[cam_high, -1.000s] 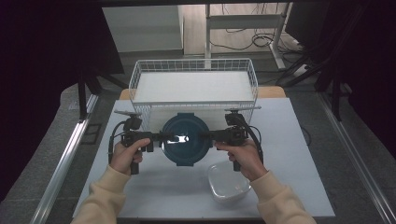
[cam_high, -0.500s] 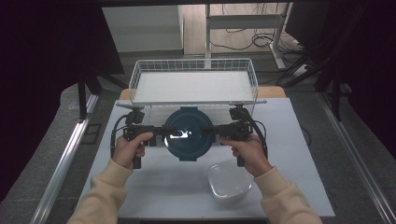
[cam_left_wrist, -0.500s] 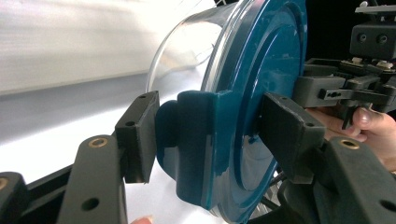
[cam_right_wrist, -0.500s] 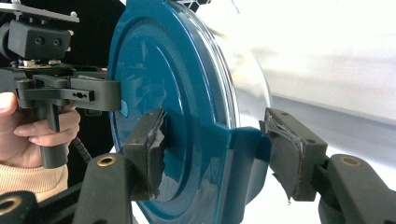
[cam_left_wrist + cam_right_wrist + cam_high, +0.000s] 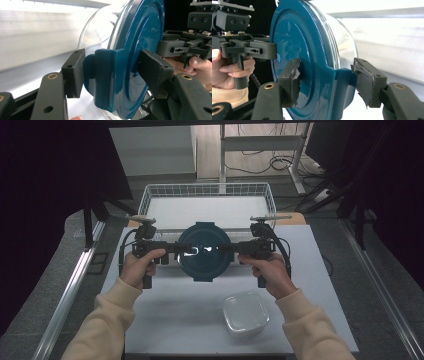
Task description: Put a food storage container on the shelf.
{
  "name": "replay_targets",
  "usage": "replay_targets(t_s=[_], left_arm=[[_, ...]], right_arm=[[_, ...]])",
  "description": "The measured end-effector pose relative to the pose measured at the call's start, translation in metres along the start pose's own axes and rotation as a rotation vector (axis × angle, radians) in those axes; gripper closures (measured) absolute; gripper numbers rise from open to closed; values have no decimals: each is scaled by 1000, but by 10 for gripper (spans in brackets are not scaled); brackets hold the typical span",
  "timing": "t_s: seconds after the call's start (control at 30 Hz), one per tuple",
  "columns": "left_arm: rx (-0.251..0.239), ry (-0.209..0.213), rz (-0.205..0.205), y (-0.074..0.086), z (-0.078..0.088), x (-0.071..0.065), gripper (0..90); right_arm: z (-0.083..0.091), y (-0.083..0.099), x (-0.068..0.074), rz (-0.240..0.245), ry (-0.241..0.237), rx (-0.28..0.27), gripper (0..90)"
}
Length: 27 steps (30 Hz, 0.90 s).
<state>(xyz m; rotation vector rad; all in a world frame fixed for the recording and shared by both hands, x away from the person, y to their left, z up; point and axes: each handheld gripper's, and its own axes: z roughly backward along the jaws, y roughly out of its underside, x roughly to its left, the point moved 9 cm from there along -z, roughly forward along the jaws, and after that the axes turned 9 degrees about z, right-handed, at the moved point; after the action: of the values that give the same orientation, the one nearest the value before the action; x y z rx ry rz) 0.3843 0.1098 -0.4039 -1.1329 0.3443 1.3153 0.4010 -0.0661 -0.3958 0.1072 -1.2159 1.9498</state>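
Observation:
A round clear container with a teal lid (image 5: 205, 251) hangs above the white table (image 5: 185, 320), lid facing up. My left gripper (image 5: 173, 251) is shut on its left latch tab and my right gripper (image 5: 236, 251) on its right one. In the left gripper view the jaws (image 5: 113, 75) clamp the teal latch and lid edge (image 5: 140, 37), with the clear bowl behind. In the right gripper view the worn pads (image 5: 292, 80) squeeze the opposite latch (image 5: 342, 80) of the same container (image 5: 299, 45).
A white wire basket (image 5: 207, 190) stands just beyond the held container at the table's far edge. A small clear square container (image 5: 245, 312) sits on the table near the right forearm. Dark curtains flank both sides.
Both hands have risen together with the teal-lidded container and carried it a little farther away, toward the wire basket. The grips have not changed.

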Motion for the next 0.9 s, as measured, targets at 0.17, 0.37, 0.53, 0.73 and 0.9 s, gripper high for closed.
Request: replay_targets(t_s=[0.17,0.37,0.53,0.73,0.9], left_arm=[[-1,1,-3,-8,1,-4,397],[-1,-1,-15,-19,2,-10,398],[1,-8,-26,-29,4,-15,397],[-5,-2,-35,-40,6,-19,397],[-14,-14,-54,-53,8,-28,398]], right_arm=[[2,-9,-2,2,-2,-7,410],[5,-20,-2,2,-5,-6,411],[8,-30,-3,4,-9,-13,411],[11,-42,-3,18,-7,-14,412],[13,-53,-4,16,-16,-27,413]])
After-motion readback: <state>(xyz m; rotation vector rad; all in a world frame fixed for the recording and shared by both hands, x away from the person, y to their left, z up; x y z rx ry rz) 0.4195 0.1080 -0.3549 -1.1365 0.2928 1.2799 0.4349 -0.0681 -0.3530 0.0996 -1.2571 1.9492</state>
